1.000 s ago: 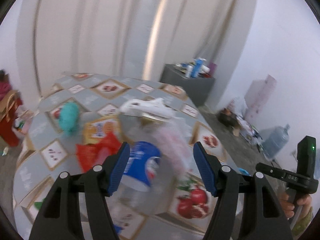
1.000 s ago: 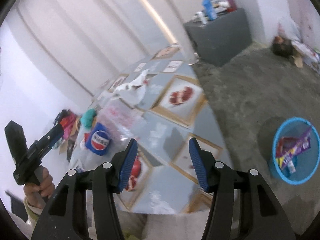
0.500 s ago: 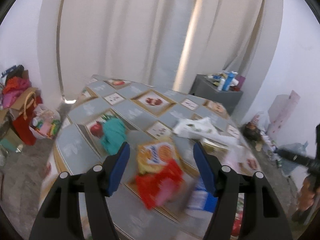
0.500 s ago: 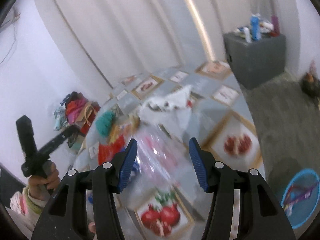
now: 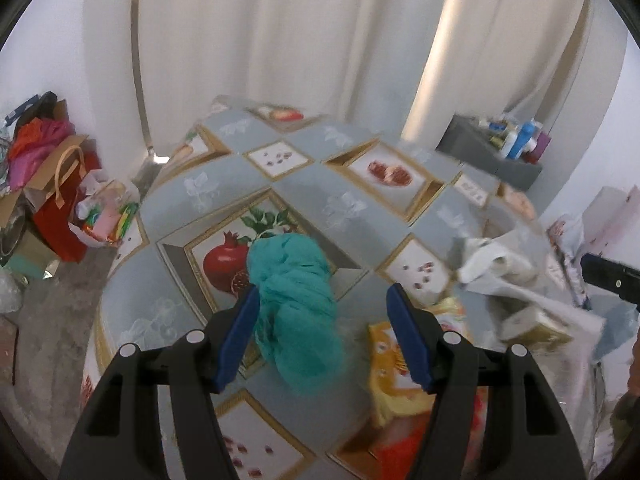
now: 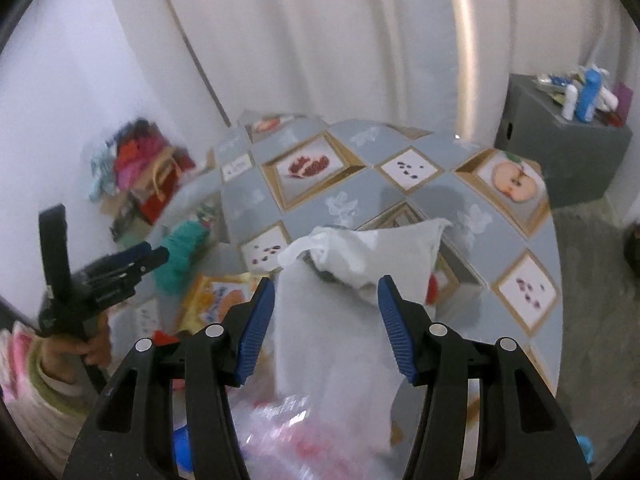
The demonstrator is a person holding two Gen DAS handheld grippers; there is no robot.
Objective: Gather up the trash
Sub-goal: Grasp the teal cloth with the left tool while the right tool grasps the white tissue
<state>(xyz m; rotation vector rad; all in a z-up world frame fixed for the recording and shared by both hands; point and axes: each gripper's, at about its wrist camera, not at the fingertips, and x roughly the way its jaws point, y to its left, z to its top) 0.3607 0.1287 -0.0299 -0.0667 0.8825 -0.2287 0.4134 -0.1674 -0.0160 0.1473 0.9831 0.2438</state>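
Trash lies on a round table with a fruit-pattern cloth. My left gripper is open and hovers over a crumpled teal wad, which lies between its fingers. An orange-yellow snack wrapper and a red wrapper lie just to its right. My right gripper is open above a white plastic bag, with a clear crinkled wrapper below it. The teal wad and the left gripper show at the left of the right wrist view.
A white bag with a small box lies at the table's right. Bags and clutter stand on the floor at the left. A grey cabinet with bottles stands at the right by the curtain.
Both grippers have swung left and moved in over the table. The left one now frames the teal wad instead of the blue-labelled bottle; the right one now frames the white bag.
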